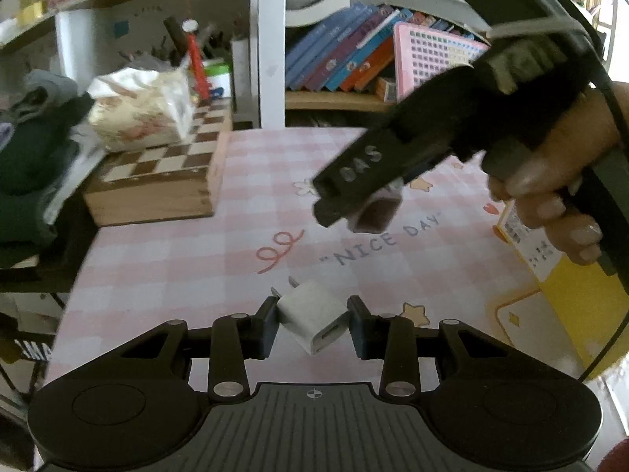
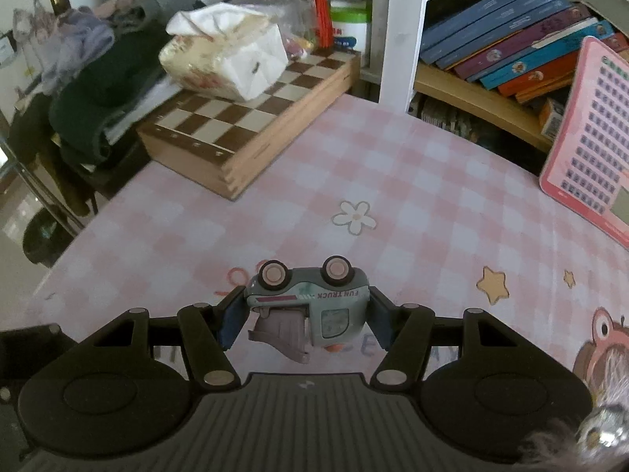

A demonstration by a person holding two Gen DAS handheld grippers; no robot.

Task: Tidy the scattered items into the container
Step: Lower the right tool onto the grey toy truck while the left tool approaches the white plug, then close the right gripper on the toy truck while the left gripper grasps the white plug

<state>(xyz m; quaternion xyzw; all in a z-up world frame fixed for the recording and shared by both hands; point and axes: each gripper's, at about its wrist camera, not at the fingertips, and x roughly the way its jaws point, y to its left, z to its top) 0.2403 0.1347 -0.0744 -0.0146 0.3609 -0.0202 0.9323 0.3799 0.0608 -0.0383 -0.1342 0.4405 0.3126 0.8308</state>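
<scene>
The left gripper [image 1: 312,320], low in the left wrist frame, is clamped on a white charger [image 1: 314,316], held tilted above the pink checked cloth [image 1: 177,259]. The right gripper [image 2: 304,314], low centre in its own frame, grips a toy truck [image 2: 314,306] upside down, wheels up. In the left wrist view it crosses the upper right, in a hand [image 1: 558,181]. A yellow box [image 1: 582,306] sits at that frame's right edge; a chessboard [image 2: 236,126] lies upper left.
</scene>
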